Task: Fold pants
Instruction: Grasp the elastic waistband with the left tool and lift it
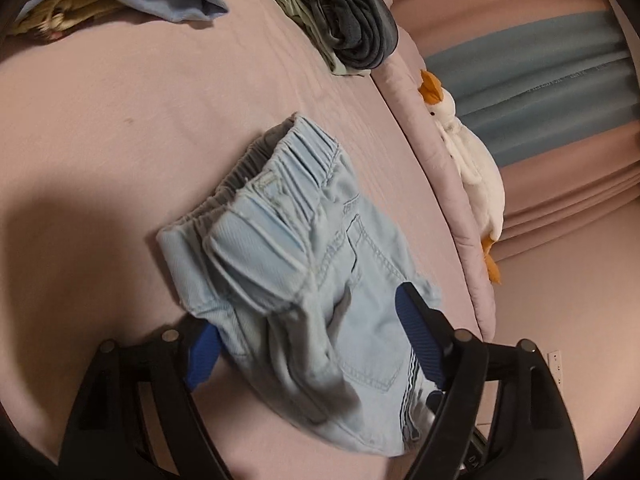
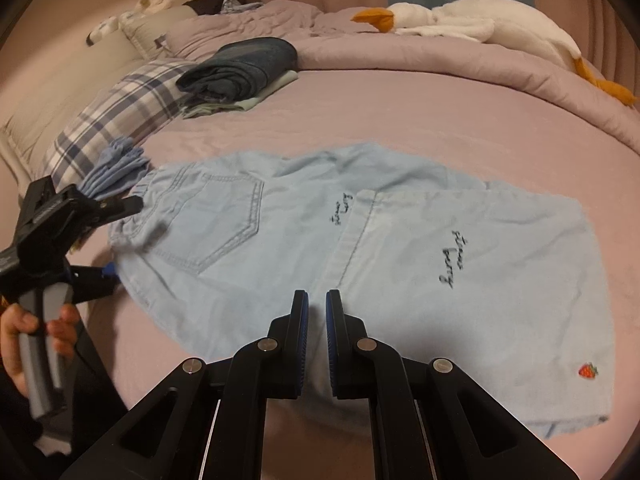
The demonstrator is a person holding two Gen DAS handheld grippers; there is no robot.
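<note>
Your left gripper has its jaws spread wide around the waist end of the pants. Your right gripper hangs over the near edge of the pants on the bed, jaws almost pressed together, pinching nothing.

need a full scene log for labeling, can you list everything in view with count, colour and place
pants: one, light blue denim, spread on the bed, legs folded together, waistband at the left gripper
bed sheet: one, pink-lilac, under everything
folded clothes pile: one, dark grey-blue on pale green, far side of the bed
blue garment: one, light blue, beside the pants' waistband
plaid pillow: one, blue and white, at the bed's head
goose plush: one, white with orange beak and feet, on the rolled quilt
quilt: one, lilac, rolled along the far edge
left gripper: one, black with blue pads, open around the waistband end
right gripper: one, black, nearly closed, over the pants' near edge
</note>
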